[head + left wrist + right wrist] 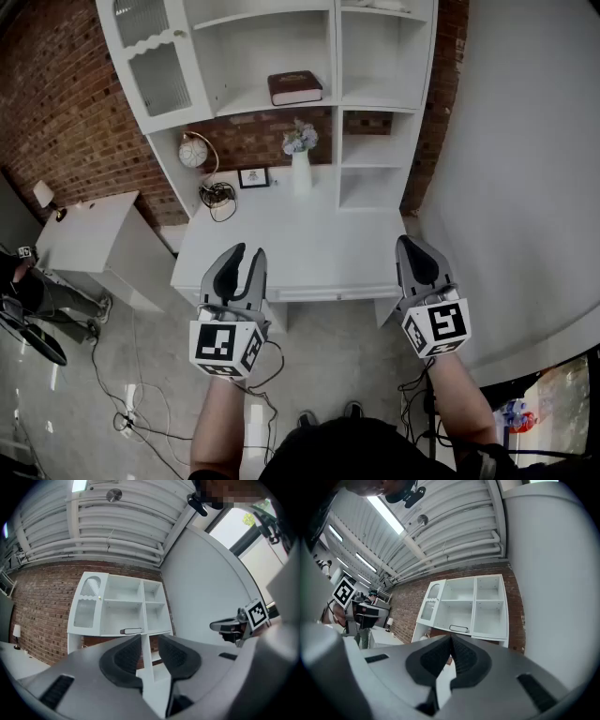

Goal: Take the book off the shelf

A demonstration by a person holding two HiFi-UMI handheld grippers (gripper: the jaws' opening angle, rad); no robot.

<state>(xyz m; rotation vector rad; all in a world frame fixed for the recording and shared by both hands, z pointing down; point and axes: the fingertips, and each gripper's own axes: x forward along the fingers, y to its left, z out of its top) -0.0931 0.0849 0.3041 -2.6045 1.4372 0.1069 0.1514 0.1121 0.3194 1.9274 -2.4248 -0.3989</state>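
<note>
A dark red book (294, 87) lies flat on a shelf of the white cabinet (370, 94), in the middle compartment. The same book (131, 631) shows small and far off in the left gripper view, and the book (459, 628) shows likewise in the right gripper view. My left gripper (247, 258) hangs over the near edge of the white desk (309, 253), its jaws a little apart with nothing between them. My right gripper (419, 251) is at the desk's right front, shut and empty. Both are well short of the book.
On the desk stand a white vase with flowers (300, 155), a small framed picture (253, 177), a round clock (193, 150) and a coil of cable (217, 196). A low white cabinet (94, 234) sits at the left. Cables trail on the floor (122, 412).
</note>
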